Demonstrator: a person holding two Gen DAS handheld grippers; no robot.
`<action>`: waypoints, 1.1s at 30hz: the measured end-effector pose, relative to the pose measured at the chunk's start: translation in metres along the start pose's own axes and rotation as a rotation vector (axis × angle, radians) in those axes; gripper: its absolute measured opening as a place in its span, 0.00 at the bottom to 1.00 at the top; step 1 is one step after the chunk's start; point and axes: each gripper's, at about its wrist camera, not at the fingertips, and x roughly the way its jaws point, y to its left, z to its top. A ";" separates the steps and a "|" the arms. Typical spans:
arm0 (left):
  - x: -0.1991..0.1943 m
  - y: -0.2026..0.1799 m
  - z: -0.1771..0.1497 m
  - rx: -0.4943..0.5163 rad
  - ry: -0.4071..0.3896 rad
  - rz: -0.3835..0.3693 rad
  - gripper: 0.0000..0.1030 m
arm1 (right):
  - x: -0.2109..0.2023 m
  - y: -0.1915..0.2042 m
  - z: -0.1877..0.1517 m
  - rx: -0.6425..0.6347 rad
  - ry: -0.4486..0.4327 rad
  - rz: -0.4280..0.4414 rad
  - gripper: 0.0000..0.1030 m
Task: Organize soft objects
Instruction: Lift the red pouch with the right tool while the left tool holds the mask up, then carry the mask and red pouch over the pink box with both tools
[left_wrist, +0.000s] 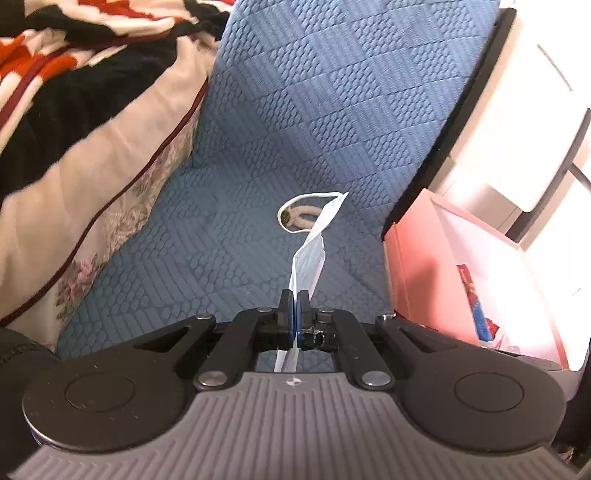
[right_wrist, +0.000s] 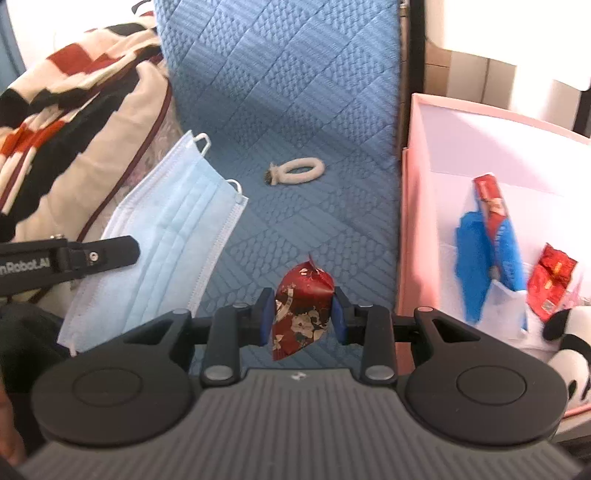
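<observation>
A face mask (right_wrist: 162, 236) is pinched by one edge in the left gripper (left_wrist: 294, 314), whose jaws are fully closed on it; the mask is held clear of the blue quilt (right_wrist: 288, 92), its ear loop seen trailing ahead in the left wrist view. A red flowered pouch (right_wrist: 301, 306) is clamped between the narrowly parted pads of the right gripper (right_wrist: 301, 314), also lifted off the quilt. A white hair tie (right_wrist: 295, 170) is left lying on the quilt, well apart from both grippers. The pink box (right_wrist: 410, 221) stands just beside the quilt on the right, already holding a blue cloth (right_wrist: 471, 266), red packets (right_wrist: 552, 284) and a black-and-white plush (right_wrist: 569, 354). A striped blanket (right_wrist: 62, 103) is heaped on the left

The step in hand is judged to be the carrying of both items to the box. The pouch should be taken over the near wall before the jaws are parted, and the mask kept high enough that its loose end is not caught on the rim. The loop should be kept away from the hair tie
</observation>
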 end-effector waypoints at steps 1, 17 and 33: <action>-0.003 -0.003 0.001 0.006 -0.004 0.000 0.02 | -0.003 -0.002 0.000 0.005 -0.003 0.000 0.34; -0.042 -0.062 0.023 0.032 -0.048 -0.074 0.02 | -0.065 -0.028 0.028 0.027 -0.076 -0.017 0.34; -0.057 -0.162 0.064 0.056 -0.090 -0.184 0.02 | -0.128 -0.096 0.068 0.069 -0.145 -0.043 0.34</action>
